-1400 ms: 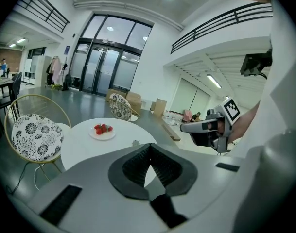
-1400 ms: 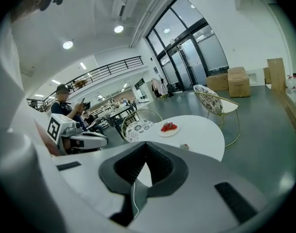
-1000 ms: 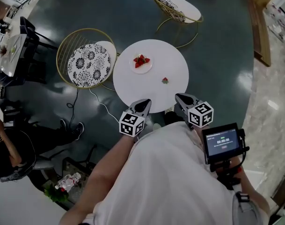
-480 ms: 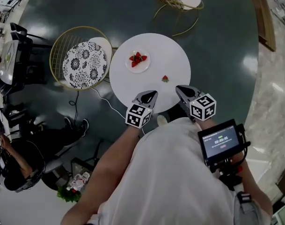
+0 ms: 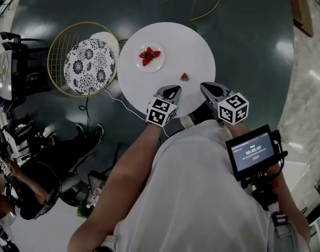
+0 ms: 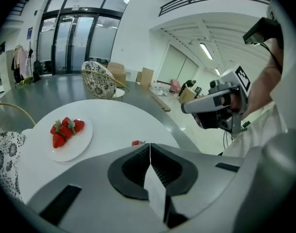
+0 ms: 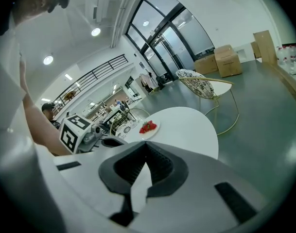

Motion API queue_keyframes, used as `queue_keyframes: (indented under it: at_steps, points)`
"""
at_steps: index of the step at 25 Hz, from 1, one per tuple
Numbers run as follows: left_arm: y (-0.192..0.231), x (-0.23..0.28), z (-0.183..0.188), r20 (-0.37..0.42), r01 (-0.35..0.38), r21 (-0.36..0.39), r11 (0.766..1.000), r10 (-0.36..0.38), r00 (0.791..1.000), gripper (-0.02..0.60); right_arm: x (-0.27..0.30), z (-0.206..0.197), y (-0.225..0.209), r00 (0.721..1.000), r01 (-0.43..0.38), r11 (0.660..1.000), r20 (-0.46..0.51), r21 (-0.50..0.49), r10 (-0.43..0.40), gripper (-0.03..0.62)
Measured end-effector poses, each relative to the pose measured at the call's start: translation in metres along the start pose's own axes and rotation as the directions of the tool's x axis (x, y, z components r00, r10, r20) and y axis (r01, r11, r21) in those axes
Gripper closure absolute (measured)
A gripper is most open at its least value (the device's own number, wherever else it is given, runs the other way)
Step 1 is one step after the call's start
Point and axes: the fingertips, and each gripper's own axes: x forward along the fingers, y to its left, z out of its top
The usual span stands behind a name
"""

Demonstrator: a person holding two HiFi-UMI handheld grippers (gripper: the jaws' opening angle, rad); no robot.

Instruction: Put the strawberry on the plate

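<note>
A round white table (image 5: pixel 194 46) carries a white plate (image 5: pixel 157 64) with several strawberries (image 5: pixel 148 55) on it. One loose strawberry (image 5: pixel 184 77) lies on the table nearer to me, apart from the plate. My left gripper (image 5: pixel 173 90) hovers over the table's near edge, just short of the loose strawberry (image 6: pixel 137 142), shut with nothing between its jaws. My right gripper (image 5: pixel 206 88) is level with it on the right, also shut and empty. In the left gripper view the plate (image 6: pixel 82 142) lies to the left. In the right gripper view the plate (image 7: pixel 152 130) sits far ahead.
A gold wire chair with a patterned cushion (image 5: pixel 89 66) stands left of the table, with a cable (image 5: pixel 113 100) on the dark floor beside it. A small screen (image 5: pixel 253 152) is mounted by my right hand. A seated person (image 5: pixel 28 193) and desks are at the far left.
Both grippers have moved forward, from short of the table to over its near edge. The table now sits closer and higher in the head view. Both grippers stay shut.
</note>
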Motion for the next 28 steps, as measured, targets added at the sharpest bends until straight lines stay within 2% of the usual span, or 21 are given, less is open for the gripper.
queue_keyframes:
  at_steps: [9,11,20,23,28]
  points:
    - [0.006,0.036,-0.013,-0.129,0.021,0.176,0.984,0.001,0.992,0.572,-0.006,-0.016,-0.009,1.0,0.012,0.999,-0.001,0.051,-0.012,0.588]
    - [0.008,0.039,-0.015,-0.156,0.022,0.207,0.978,0.011,0.988,0.521,-0.006,-0.016,-0.01,1.0,0.015,0.998,0.007,0.06,-0.016,0.588]
    - [0.018,0.06,-0.023,-0.274,0.049,0.348,0.936,0.052,0.96,0.451,-0.014,-0.02,-0.019,0.998,0.051,0.993,0.027,0.102,-0.054,0.588]
    - [0.022,0.067,-0.024,-0.294,0.048,0.367,0.929,0.067,0.953,0.451,-0.016,-0.024,-0.022,0.997,0.064,0.991,0.029,0.114,-0.068,0.588]
    - [0.027,0.072,-0.027,-0.302,0.027,0.367,0.93,0.091,0.949,0.453,-0.019,-0.028,-0.027,0.996,0.08,0.989,0.029,0.121,-0.084,0.588]
